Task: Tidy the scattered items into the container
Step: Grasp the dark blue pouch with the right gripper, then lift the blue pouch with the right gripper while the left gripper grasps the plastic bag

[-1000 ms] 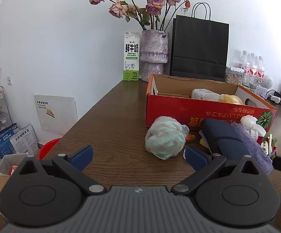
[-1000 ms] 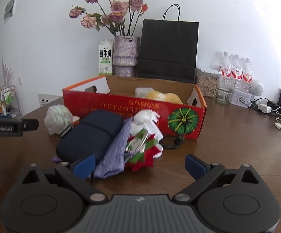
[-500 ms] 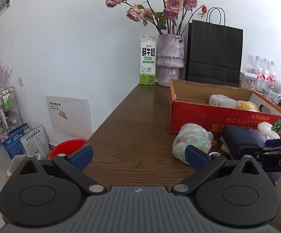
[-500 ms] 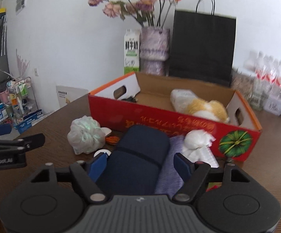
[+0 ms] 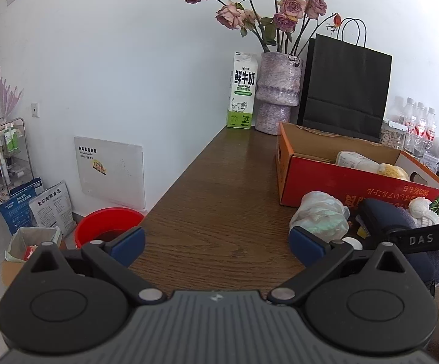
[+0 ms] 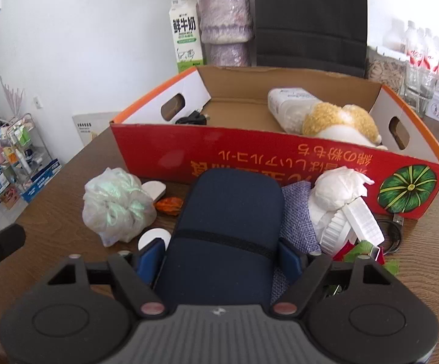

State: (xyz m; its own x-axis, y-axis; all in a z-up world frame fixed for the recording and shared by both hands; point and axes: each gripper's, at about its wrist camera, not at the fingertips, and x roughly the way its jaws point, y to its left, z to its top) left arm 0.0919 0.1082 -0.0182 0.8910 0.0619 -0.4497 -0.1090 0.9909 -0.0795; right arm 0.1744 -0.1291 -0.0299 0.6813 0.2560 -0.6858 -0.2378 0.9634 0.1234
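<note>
1. Navy case (image 6: 222,227) lies on the brown wooden table (image 5: 219,188), just near of the red cardboard box (image 6: 280,157); right gripper (image 6: 221,257) straddles its near end, blue pads against both sides, jaws just narrowed from wide, clamped on it.
2. Left gripper (image 5: 216,242) hangs over bare wood at the left, jaws apart, nothing between them.
3. Room: white wall behind; at the far table edge one milk carton (image 5: 241,89), one purple vase (image 5: 277,91) with dried roses, one black paper bag (image 5: 345,88). Floor at the left has one red bucket (image 5: 107,221), a wire rack (image 5: 10,151), a white panel leaning on the wall.
4. Loose on the table: one white-green mesh puff (image 6: 116,206), two white discs (image 6: 154,238), one orange scrap (image 6: 169,204), one purple cloth (image 6: 298,215) partly under the case, one wad of white paper (image 6: 340,188), one white comb-like piece (image 6: 362,223), a red-green ribbon thing (image 6: 368,248).
5. In the box: one white bottle on its side (image 6: 289,106), one yellow-white plush (image 6: 343,121), one small black thing (image 6: 192,118) at the far left.
6. Water bottles at the far right (image 6: 425,54) overexposed, count unclear. Black cable (image 6: 395,236) by the box's right corner, partly hidden. Bag top cut off in the right view. Case's near end hidden by the gripper body.
</note>
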